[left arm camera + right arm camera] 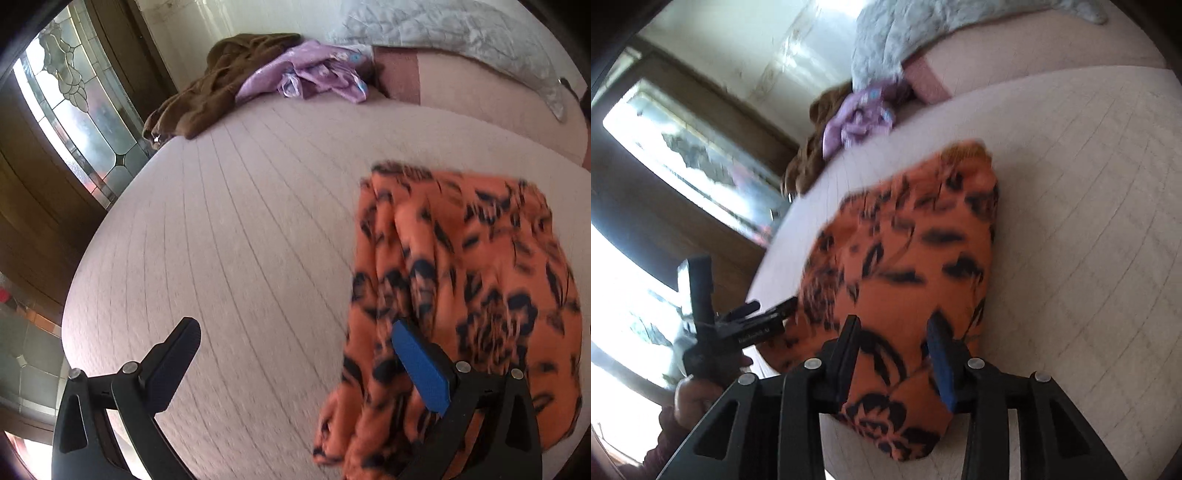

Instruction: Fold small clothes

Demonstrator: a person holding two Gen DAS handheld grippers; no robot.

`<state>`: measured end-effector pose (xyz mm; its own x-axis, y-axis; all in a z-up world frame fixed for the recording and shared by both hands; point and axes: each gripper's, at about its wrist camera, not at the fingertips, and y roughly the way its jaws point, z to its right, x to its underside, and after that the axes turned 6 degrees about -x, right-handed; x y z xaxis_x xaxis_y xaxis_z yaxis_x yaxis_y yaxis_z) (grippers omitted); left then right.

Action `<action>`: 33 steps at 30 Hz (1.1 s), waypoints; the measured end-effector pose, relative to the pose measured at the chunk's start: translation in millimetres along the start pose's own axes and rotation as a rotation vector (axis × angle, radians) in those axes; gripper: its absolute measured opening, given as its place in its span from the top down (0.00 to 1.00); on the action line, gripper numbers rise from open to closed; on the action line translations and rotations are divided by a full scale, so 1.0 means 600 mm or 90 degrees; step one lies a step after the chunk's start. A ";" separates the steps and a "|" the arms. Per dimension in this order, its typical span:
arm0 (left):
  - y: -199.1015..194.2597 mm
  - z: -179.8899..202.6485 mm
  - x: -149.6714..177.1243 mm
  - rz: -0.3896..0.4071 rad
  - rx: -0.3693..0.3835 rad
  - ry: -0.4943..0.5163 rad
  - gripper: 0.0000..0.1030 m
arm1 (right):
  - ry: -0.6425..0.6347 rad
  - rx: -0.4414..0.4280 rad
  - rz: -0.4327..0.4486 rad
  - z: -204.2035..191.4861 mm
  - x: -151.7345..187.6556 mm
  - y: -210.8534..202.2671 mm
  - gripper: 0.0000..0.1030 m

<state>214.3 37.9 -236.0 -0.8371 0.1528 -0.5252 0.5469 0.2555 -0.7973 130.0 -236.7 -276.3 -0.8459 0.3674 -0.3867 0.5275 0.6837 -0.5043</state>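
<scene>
In the right wrist view, the right claw (892, 354) is seen spread partly open astride the near end of the orange, black-patterned garment (908, 258), cloth lying between its fingers without being pinched, so nothing is judged to be held. In the left wrist view, the left claw (295, 365) is held wide open and empty, its blue-padded finger (419, 365) over the garment's near left edge and its other finger above bare bed (240, 221). The garment is spread on the quilted bed, its long axis running away from both claws, directly ahead of the right claw and to the right of the left claw. The right claw is judged nearer to a grasp, since fabric is already bracketed there. Farther off, a lilac garment (314, 74) and a brown garment (214, 88) are heaped at the bed's far corner, well apart from the claws, with a pale quilt (461, 33) beyond.
</scene>
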 end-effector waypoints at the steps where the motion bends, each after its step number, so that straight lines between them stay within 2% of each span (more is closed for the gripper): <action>1: 0.004 0.000 -0.010 -0.005 0.011 0.000 0.00 | -0.001 -0.004 0.016 0.002 -0.008 -0.005 0.61; 4: 0.028 0.014 -0.023 -0.018 0.005 0.015 0.00 | -0.002 -0.001 0.008 0.011 -0.025 0.013 0.61; 6: 0.052 0.035 -0.026 -0.050 0.017 0.041 0.00 | 0.004 0.018 -0.015 0.022 -0.031 0.038 0.60; 7: 0.061 0.039 -0.028 -0.058 0.008 0.044 0.00 | 0.007 0.024 -0.025 0.028 -0.030 0.050 0.60; 12: 0.048 0.027 -0.026 -0.063 0.018 0.026 0.00 | 0.023 0.018 -0.034 0.034 -0.041 0.052 0.58; 18: -0.006 0.002 0.020 -0.052 0.071 0.034 0.00 | 0.027 -0.026 -0.018 0.023 -0.041 0.011 0.53; 20: -0.022 0.001 0.042 -0.049 0.087 0.043 0.00 | 0.008 -0.037 -0.044 0.008 -0.034 0.017 0.53; 22: -0.028 0.008 0.066 -0.036 0.073 0.066 0.00 | -0.001 -0.045 -0.083 -0.003 -0.022 0.035 0.53; 24: -0.014 0.011 0.076 -0.037 0.051 0.085 0.00 | -0.025 -0.016 -0.110 -0.012 -0.007 0.054 0.52; 27: -0.020 0.005 0.060 -0.063 0.063 0.058 0.00 | -0.077 0.014 -0.113 -0.030 -0.002 0.063 0.52; 31: -0.071 0.023 -0.008 0.011 0.082 0.062 0.00 | -0.009 -0.036 -0.075 -0.005 -0.023 0.038 0.52; 33: -0.078 0.052 -0.041 0.013 0.101 0.068 0.00 | 0.030 -0.041 -0.036 0.013 -0.037 0.023 0.52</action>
<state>209.5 -7.8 -195.1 -0.8181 0.2596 -0.5132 0.5512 0.0991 -0.8285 156.8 -240.3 -280.8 -0.8775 0.3561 -0.3213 0.4745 0.7422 -0.4733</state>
